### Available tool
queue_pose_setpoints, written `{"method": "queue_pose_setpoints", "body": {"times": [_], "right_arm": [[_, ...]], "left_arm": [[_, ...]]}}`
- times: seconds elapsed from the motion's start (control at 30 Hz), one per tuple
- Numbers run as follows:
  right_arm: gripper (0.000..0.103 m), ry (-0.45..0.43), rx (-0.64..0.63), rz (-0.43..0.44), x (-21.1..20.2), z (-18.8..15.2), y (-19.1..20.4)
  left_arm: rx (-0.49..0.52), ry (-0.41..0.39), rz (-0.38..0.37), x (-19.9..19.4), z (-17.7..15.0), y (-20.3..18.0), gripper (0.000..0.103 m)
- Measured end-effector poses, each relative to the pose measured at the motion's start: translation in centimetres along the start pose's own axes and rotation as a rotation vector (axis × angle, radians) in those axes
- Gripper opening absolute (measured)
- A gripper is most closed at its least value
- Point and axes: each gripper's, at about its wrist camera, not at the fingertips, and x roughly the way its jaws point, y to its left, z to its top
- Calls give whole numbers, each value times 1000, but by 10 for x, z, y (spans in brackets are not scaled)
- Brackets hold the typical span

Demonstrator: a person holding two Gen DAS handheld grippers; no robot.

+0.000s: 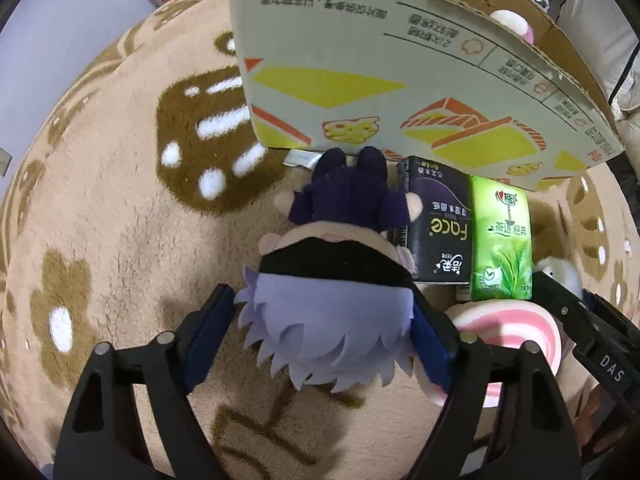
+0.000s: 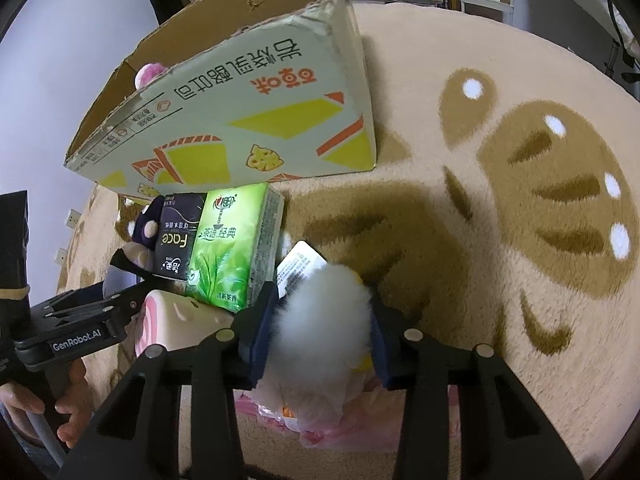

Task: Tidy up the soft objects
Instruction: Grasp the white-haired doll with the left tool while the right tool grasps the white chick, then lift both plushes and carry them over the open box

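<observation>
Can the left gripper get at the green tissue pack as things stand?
Probably not directly. The left gripper straddles the lilac-haired plush doll's head, and the green tissue pack lies off to its side beyond the black tissue pack and pink-striped soft roll.

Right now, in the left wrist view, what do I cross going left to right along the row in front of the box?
Plush doll between the left gripper fingers → black tissue pack → green tissue pack → white fluffy toy at the right gripper's tip.
</observation>
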Motion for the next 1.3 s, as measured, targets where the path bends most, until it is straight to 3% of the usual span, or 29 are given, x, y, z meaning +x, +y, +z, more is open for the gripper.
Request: {"method": "queue_pose_setpoints", "body": {"times": [0.17, 0.37, 0.43, 0.47, 0.67, 0.87, 1.3], "right_arm": [[49, 19, 6, 2, -1, -4, -7], [51, 44, -48, -32, 4, -9, 3], [48, 40, -58, -34, 4, -10, 5], [37, 37, -54, -24, 4, -10, 6], [35, 14, -45, -11, -1, -9, 3], [35, -48, -25, -8, -18, -5, -7], [35, -283, -59, 36, -75, -1, 1]], "left_arm": [[27, -12, -13, 0, -1, -2, 68], [25, -19, -16, -2, -3, -4, 66], [31, -26, -9, -5, -5, -8, 66], [35, -30, -3, -6, -7, -11, 65], [37, -57, 52, -18, -12, -17, 64], [17, -90, 68, -30, -17, -13, 64], [19, -230, 123, -87, -41, -13, 64]]}}
